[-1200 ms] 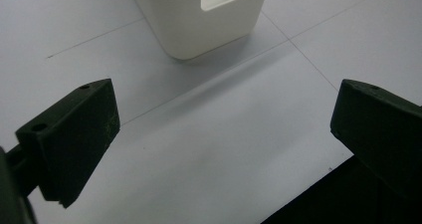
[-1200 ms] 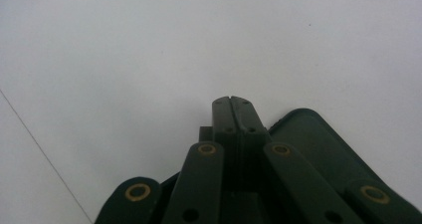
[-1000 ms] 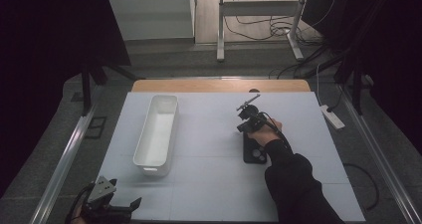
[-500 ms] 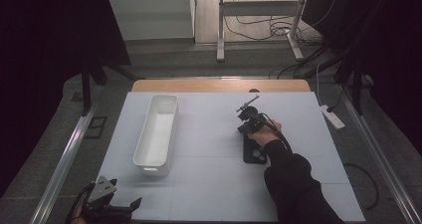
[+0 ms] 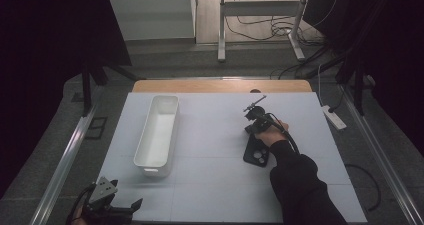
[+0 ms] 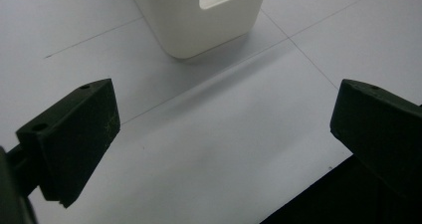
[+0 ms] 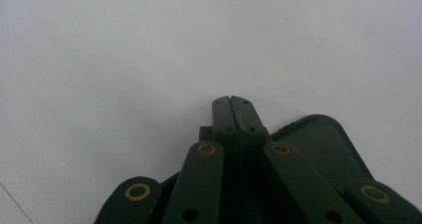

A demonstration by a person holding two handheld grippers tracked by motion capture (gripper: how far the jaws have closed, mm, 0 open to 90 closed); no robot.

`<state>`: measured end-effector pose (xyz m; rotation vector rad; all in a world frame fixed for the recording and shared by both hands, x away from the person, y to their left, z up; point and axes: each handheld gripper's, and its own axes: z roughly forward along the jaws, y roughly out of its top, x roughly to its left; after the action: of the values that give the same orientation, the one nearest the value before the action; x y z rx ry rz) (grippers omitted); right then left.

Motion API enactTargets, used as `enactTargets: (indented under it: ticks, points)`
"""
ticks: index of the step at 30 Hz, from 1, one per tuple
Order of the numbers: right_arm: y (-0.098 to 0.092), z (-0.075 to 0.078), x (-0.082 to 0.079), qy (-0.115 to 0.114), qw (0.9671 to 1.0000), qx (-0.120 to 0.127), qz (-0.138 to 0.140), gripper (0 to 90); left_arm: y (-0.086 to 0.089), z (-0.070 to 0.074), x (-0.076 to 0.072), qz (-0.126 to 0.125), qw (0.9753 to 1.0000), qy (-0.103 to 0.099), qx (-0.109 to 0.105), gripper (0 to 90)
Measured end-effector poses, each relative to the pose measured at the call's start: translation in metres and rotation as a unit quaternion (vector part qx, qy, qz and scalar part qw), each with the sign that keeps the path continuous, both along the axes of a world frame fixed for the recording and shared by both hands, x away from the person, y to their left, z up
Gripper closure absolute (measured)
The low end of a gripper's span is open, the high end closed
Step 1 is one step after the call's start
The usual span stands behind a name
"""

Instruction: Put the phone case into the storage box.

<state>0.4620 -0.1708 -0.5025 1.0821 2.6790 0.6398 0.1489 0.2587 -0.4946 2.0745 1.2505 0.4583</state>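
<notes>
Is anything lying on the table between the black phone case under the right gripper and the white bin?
Nothing visible does. In the high view, the table between the black phone case and the white bin is bare. The right gripper, jaws closed, sits right at the case's far end.

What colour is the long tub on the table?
White. The tub shows best in the high view.

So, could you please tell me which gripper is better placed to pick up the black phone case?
The right gripper: it sits directly at the black phone case, jaws closed. The left gripper waits open at the table's near-left corner, facing the white bin.
</notes>
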Motion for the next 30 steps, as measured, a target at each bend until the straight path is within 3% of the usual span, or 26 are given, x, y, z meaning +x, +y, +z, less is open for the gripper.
enactTargets:
  ticks: [15, 30]
  points:
    - [-0.032, 0.002, -0.004, 0.010, 0.9996, 0.000, -0.027, 89.8, 0.000, 0.000, 0.000, 0.000, 1.0000, 0.001, 0.000, 0.1]
    - [-0.069, 0.004, -0.015, 0.005, 0.9986, -0.001, -0.053, 89.8, -0.001, 0.000, 0.001, 0.000, 1.0000, 0.002, 0.002, 0.1]
